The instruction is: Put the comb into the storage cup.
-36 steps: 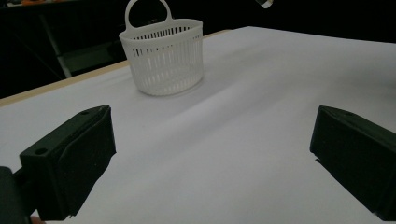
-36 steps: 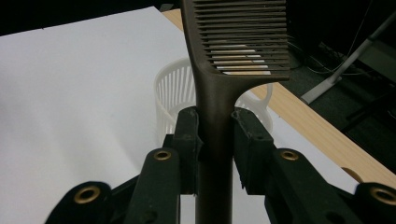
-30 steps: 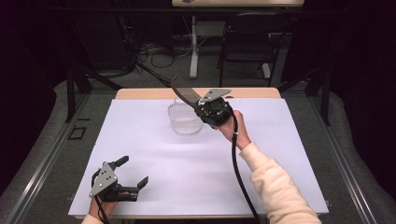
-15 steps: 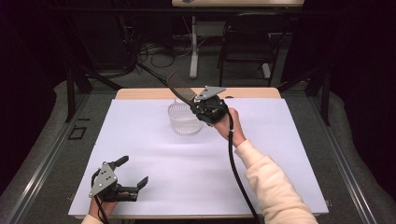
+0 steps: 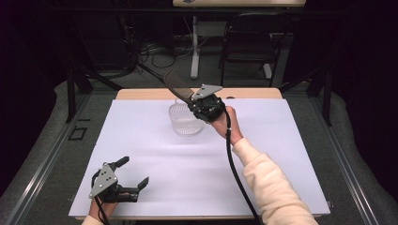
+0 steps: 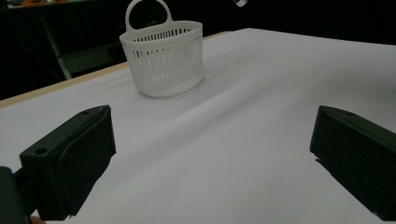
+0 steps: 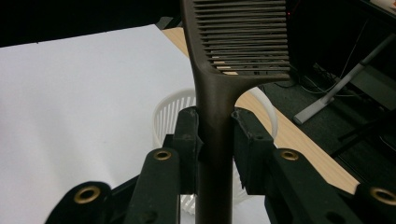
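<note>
Claws differ: right claw (image 5: 199,104), raised slightly toward frame centre-top, clamps a brown slotted plastic spatula (image 7: 219,88) above the white ribbed basket (image 5: 184,120) (drop likely next); left claw (image 5: 133,182) gapes empty on the white counter (image 5: 281,154).

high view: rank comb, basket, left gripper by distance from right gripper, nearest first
1. Comb: clamped in the right gripper, sticking up and back-left.
2. Basket: just below and left of it, mid-table.
3. Left gripper: near-left corner of the table, open.
</note>
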